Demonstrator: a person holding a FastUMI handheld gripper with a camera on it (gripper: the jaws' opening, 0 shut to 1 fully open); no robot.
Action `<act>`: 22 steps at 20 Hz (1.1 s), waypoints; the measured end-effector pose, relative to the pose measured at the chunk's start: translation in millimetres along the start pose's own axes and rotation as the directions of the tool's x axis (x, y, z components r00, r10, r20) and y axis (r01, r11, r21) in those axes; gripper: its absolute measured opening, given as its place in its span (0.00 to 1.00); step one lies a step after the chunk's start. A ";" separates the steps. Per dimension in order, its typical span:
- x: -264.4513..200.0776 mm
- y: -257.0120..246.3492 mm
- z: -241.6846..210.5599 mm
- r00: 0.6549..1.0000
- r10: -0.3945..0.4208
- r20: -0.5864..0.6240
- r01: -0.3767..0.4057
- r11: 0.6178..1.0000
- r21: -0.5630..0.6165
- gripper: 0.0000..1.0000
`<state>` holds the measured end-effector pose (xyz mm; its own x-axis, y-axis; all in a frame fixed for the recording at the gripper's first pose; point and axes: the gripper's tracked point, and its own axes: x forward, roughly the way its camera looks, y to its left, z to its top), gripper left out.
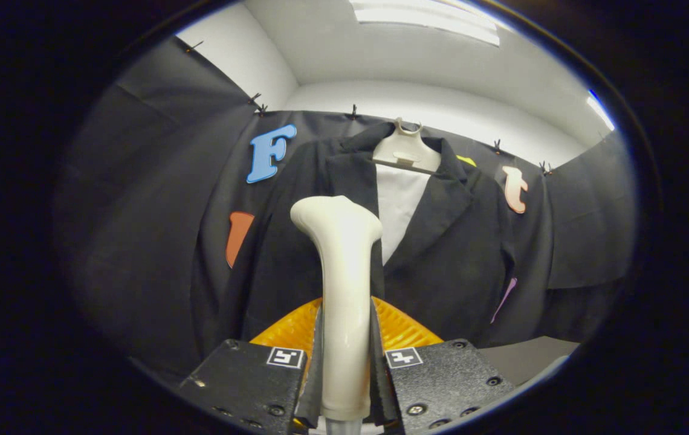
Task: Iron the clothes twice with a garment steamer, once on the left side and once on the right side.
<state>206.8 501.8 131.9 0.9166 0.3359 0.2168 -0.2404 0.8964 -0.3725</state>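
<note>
A dark jacket [441,241] is hanging on a pale hanger [406,151] beyond my gripper [346,362], whose fingers are clamping the garment steamer [341,272] handle between them (orange base [402,329] just ahead)

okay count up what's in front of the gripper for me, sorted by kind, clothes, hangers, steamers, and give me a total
Clothes: 2, a black jacket and a white shirt under it
Hangers: 1, a pale hanger holding both
Steamers: 1, a cream steamer clamped between the fingers of the gripper
Total: 4
</note>
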 end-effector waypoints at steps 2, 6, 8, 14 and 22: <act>-5.6 -0.9 -11.1 1.000 0.004 -0.020 -0.004 1.000 -0.007 0.36; -14.3 -4.7 -26.9 0.999 0.000 -0.052 -0.001 1.000 -0.014 0.36; -17.6 -3.0 -33.2 0.998 0.003 -0.060 -0.004 1.000 -0.017 0.36; -32.2 1.9 -56.4 0.996 0.006 -0.092 -0.010 0.999 -0.044 0.36; -52.7 14.5 -113.9 0.978 0.037 -0.205 -0.046 0.998 -0.043 0.36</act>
<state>191.4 464.1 12.3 0.9532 0.3020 0.0132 -0.2688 0.8667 -0.4202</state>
